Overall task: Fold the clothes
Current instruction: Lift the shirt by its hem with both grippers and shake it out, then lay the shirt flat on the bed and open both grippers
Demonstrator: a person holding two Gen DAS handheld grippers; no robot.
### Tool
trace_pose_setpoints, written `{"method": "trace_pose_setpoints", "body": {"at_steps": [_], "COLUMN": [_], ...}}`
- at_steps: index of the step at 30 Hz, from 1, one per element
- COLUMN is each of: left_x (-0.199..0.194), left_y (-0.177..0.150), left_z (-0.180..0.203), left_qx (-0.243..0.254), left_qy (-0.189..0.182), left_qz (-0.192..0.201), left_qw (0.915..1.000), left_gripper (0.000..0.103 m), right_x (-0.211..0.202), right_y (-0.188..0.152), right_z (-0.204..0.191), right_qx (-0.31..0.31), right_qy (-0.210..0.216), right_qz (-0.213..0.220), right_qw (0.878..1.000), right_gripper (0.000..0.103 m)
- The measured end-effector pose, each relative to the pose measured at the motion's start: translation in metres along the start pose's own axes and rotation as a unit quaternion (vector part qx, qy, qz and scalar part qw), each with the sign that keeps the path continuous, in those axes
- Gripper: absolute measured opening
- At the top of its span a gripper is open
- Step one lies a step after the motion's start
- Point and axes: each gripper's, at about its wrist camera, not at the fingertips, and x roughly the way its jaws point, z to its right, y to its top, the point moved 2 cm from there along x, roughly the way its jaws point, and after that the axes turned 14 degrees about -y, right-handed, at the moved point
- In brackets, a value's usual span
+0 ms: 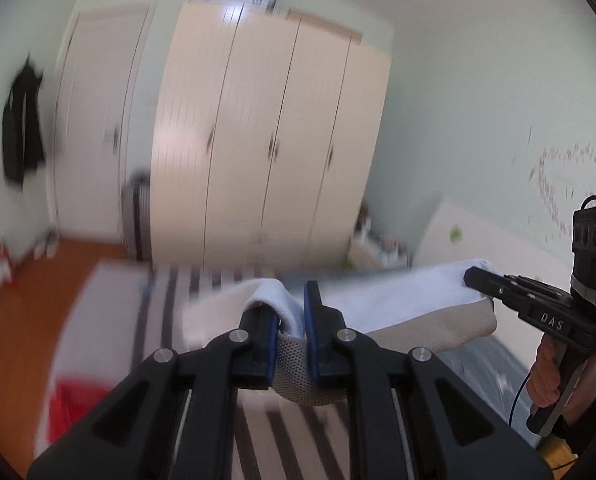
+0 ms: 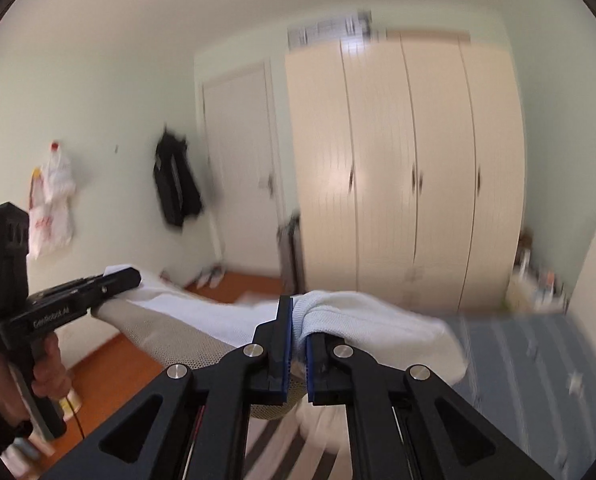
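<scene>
A garment of white knit and beige mesh (image 1: 402, 308) hangs stretched between both grippers above the bed. My left gripper (image 1: 292, 320) is shut on one end of it, the cloth bunched between the blue pads. My right gripper (image 2: 298, 336) is shut on the other end of the garment (image 2: 350, 316). In the left wrist view the right gripper (image 1: 478, 278) shows at the right edge, pinching the cloth. In the right wrist view the left gripper (image 2: 126, 280) shows at the left, held by a hand (image 2: 46, 364).
Below lies a bed with a striped cover (image 1: 166, 300) and a blue-grey sheet (image 2: 538, 364). A cream wardrobe (image 1: 274, 140) stands ahead, a white door (image 1: 94, 120) beside it. A dark garment (image 1: 22, 124) hangs on the wall. Something red (image 1: 78, 408) lies low left.
</scene>
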Motion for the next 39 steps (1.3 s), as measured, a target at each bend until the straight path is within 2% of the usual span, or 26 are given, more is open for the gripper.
{"method": "trace_pose_setpoints", "body": {"at_steps": [2, 4, 6, 9, 12, 15, 18, 21, 25, 29, 30, 34, 36, 39], "left_x": [0.000, 0.005, 0.009, 0.014, 0.017, 0.020, 0.016, 0.010, 0.003, -0.016, -0.024, -0.050, -0.057, -0.063], "left_y": [-0.078, -0.168, -0.258, -0.390, -0.483, -0.541, -0.574, -0.588, -0.592, -0.585, -0.580, -0.543, -0.528, -0.519], "left_z": [0.002, -0.003, -0.011, -0.012, -0.003, 0.003, 0.009, 0.020, 0.027, 0.037, 0.040, 0.028, 0.016, -0.012], "left_qx": [-0.022, -0.067, -0.124, -0.167, -0.184, -0.189, -0.205, -0.212, -0.218, -0.223, -0.222, -0.230, -0.233, -0.214], "left_qy": [0.013, 0.027, 0.050, 0.094, 0.118, 0.138, 0.153, 0.155, 0.143, 0.118, 0.112, 0.114, 0.121, 0.154], "left_qz": [-0.053, -0.116, -0.174, -0.257, -0.321, -0.360, -0.376, -0.376, -0.362, -0.351, -0.347, -0.312, -0.295, -0.268], "left_qw": [0.9983, 0.9906, 0.9756, 0.9472, 0.9214, 0.9032, 0.8906, 0.8885, 0.8951, 0.9020, 0.9042, 0.9148, 0.9187, 0.9266], "left_gripper": [0.010, 0.009, 0.009, 0.008, 0.007, 0.006, 0.005, 0.005, 0.005, 0.010, 0.013, 0.014, 0.025, 0.042], "right_x": [-0.005, -0.005, -0.002, 0.002, 0.004, 0.001, -0.007, -0.020, -0.026, -0.036, -0.040, -0.070, -0.086, -0.098], "right_y": [-0.079, -0.169, -0.262, -0.402, -0.512, -0.582, -0.633, -0.651, -0.662, -0.666, -0.664, -0.654, -0.647, -0.627], "right_z": [-0.004, -0.006, -0.007, -0.013, -0.019, -0.019, -0.016, -0.009, 0.000, 0.010, 0.014, 0.032, 0.039, 0.051], "right_qx": [0.005, 0.018, 0.033, 0.043, 0.025, 0.008, 0.001, -0.003, 0.001, -0.005, -0.005, -0.027, -0.037, -0.031], "right_qy": [0.001, 0.001, 0.000, 0.000, -0.007, -0.008, -0.004, 0.003, 0.009, 0.008, 0.007, 0.000, 0.002, -0.005], "right_qz": [-0.056, -0.129, -0.208, -0.324, -0.402, -0.448, -0.479, -0.483, -0.482, -0.482, -0.482, -0.485, -0.488, -0.472], "right_qw": [0.998, 0.991, 0.978, 0.945, 0.915, 0.894, 0.878, 0.876, 0.876, 0.876, 0.876, 0.874, 0.872, 0.881], "right_gripper": [0.004, 0.004, 0.004, 0.004, 0.004, 0.004, 0.004, 0.004, 0.005, 0.017, 0.022, 0.023, 0.023, 0.023]}}
